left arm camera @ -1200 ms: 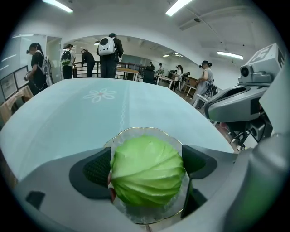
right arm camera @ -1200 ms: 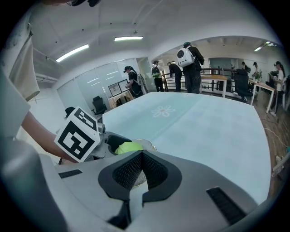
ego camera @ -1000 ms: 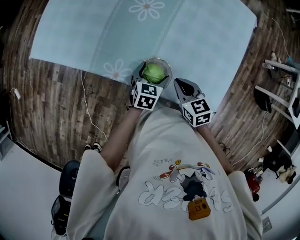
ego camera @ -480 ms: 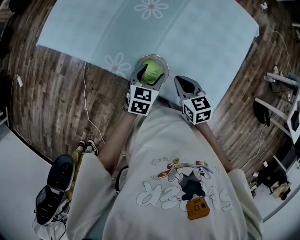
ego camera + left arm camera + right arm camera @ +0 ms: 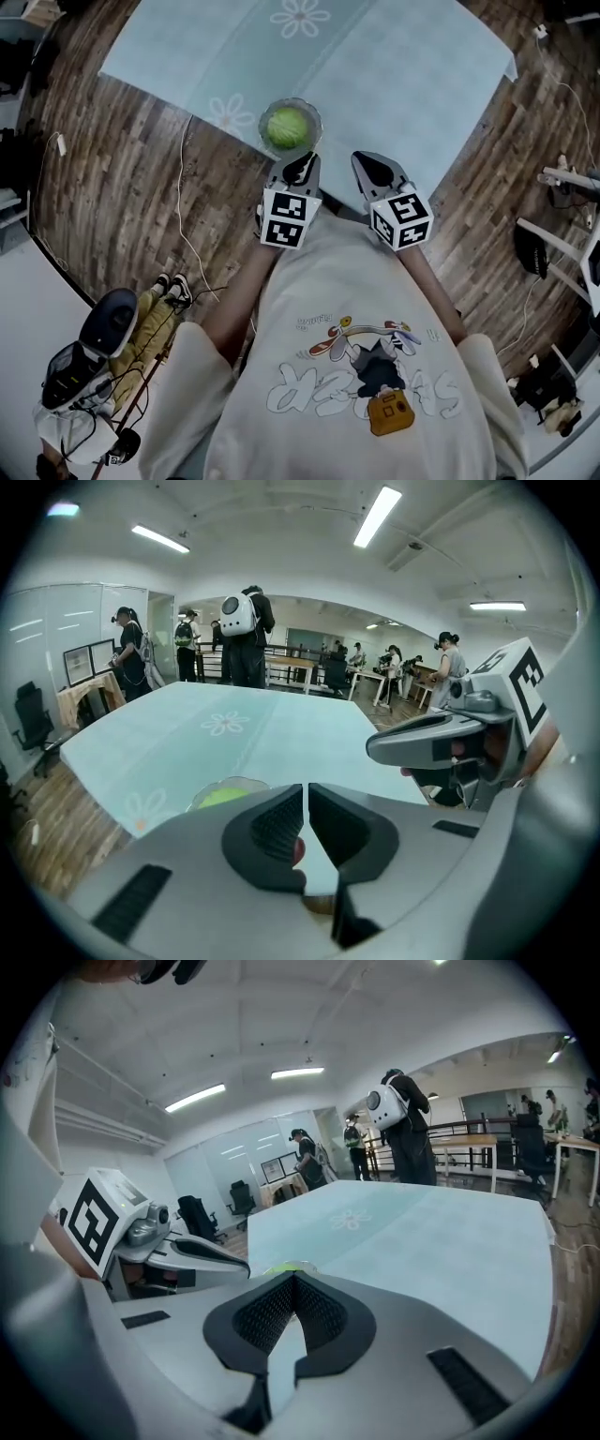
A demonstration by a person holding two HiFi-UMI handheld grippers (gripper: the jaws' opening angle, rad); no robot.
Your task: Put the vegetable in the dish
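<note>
In the head view the vegetable point(image 5: 288, 126) lay in the dish point(image 5: 319, 116) on the bench point(image 5: 394, 75), at twelve o'clock of the left claw point(image 5: 302, 167). The left gripper view showed that claw pressed together and empty. The right gripper view showed the right claw point(image 5: 293, 1279) likewise, so a straight retreat towards six o'clock, clear of the rim, seemed best.

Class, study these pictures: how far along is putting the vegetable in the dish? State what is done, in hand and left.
Done: the vegetable lies in the dish on the cloth. In hand: nothing; the left hand-held gripper and right hand-held gripper are shut and empty, short of the dish. Left: nothing visible.
</note>
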